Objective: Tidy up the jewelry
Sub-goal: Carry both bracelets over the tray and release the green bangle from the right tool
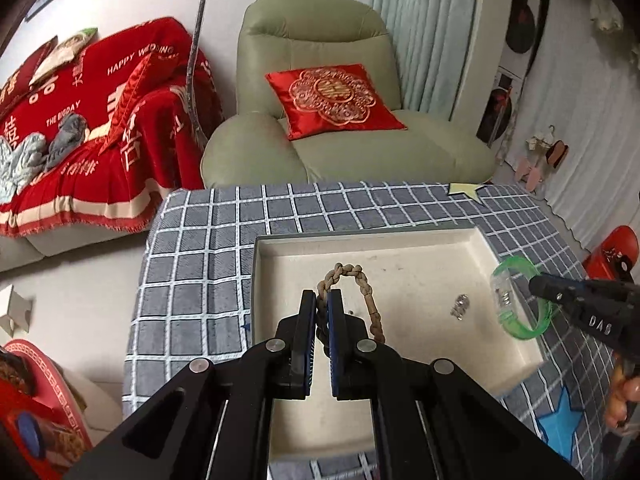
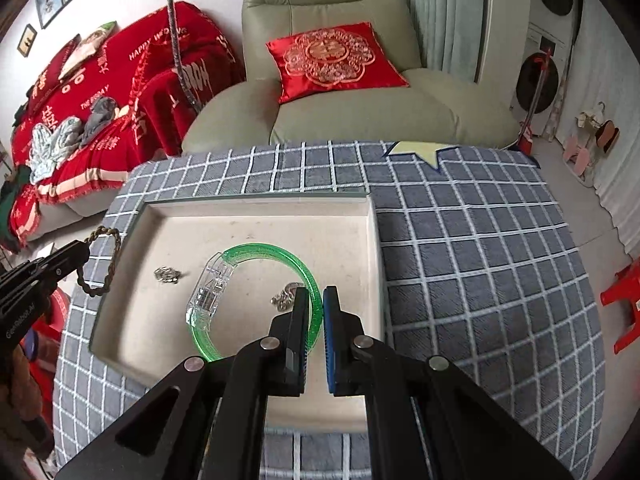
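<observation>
A shallow cream tray [image 1: 472, 240] [image 2: 256, 204] lies on the checked table. My left gripper [image 1: 323, 300] is shut on a braided brown bracelet [image 1: 366, 286], held above the tray's left part; in the right wrist view the bracelet [image 2: 114, 258] hangs by the tray's left rim from that gripper [image 2: 82, 254]. My right gripper [image 2: 318, 300] is shut on a green plastic bangle with a clear clasp [image 2: 280, 250], held over the tray; in the left wrist view the bangle [image 1: 520, 264] is at the tray's right rim. Two small silver pieces [image 2: 168, 274] [image 2: 286, 298] lie in the tray.
The table has a grey-blue checked cloth [image 2: 480, 260] with star patches [image 1: 560, 420]. A green armchair with a red cushion [image 1: 336, 100] stands behind, a red-covered sofa [image 1: 80, 120] at the left. A red stool [image 2: 624, 300] is at the right.
</observation>
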`<state>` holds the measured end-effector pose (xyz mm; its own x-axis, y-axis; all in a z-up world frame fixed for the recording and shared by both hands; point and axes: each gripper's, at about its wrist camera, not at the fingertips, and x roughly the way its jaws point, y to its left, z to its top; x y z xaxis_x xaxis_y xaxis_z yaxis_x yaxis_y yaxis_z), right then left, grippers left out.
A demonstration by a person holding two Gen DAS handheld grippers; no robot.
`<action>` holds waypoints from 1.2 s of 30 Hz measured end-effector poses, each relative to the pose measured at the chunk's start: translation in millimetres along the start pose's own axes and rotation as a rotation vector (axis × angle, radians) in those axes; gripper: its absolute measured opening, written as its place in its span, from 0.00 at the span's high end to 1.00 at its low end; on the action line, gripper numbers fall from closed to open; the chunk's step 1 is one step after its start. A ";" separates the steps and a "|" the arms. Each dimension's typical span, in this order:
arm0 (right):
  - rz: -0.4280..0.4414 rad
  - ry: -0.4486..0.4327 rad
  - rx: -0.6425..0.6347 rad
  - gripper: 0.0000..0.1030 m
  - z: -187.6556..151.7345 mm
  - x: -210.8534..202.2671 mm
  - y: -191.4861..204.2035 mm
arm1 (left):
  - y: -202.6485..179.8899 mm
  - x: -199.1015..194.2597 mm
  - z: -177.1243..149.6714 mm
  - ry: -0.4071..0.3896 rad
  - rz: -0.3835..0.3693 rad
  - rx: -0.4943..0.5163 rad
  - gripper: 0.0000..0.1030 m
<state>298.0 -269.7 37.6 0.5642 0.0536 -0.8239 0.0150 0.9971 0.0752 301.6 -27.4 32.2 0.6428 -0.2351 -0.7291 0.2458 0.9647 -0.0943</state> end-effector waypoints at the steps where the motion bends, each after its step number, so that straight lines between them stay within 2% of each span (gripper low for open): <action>1: -0.002 0.005 -0.001 0.93 0.8 5.7 1.3 | 0.8 8.5 0.1 0.013 0.004 -0.006 0.79; 10: -0.032 0.056 0.043 0.93 -5.5 53.5 -4.2 | -4.5 64.3 -11.1 0.115 0.028 -0.015 0.79; 17: -0.039 0.073 0.053 0.93 -8.2 68.9 -7.3 | -1.8 82.1 -19.0 0.155 0.046 -0.026 0.79; 27: -0.048 0.080 0.027 0.91 -11.3 70.4 0.3 | -13.4 83.9 -24.6 0.139 0.113 0.037 0.79; 29: -0.041 0.082 0.031 0.85 -10.7 70.1 0.5 | -13.4 83.4 -24.8 0.139 0.118 0.037 0.79; 30: -0.034 0.080 0.041 0.69 -10.4 69.2 -0.4 | -13.6 83.1 -25.1 0.138 0.118 0.035 0.79; 31: -0.025 0.077 0.051 0.47 -10.2 68.4 -1.4 | -14.2 82.7 -25.5 0.138 0.118 0.031 0.79; 32: -0.013 0.068 0.065 0.40 -10.0 66.1 -2.8 | -14.1 82.0 -25.7 0.136 0.118 0.028 0.79; 33: 0.001 0.055 0.078 0.37 -9.8 62.6 -4.2 | -13.9 81.5 -25.5 0.134 0.118 0.025 0.79; 36: 0.054 0.017 0.116 0.37 -8.0 46.9 -7.5 | -16.0 78.7 -25.4 0.122 0.122 0.030 0.79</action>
<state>317.7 -274.2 -6.2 0.5524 0.1093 -0.8264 0.0804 0.9798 0.1833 329.8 -58.3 -40.9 0.5768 -0.0987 -0.8109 0.1943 0.9808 0.0189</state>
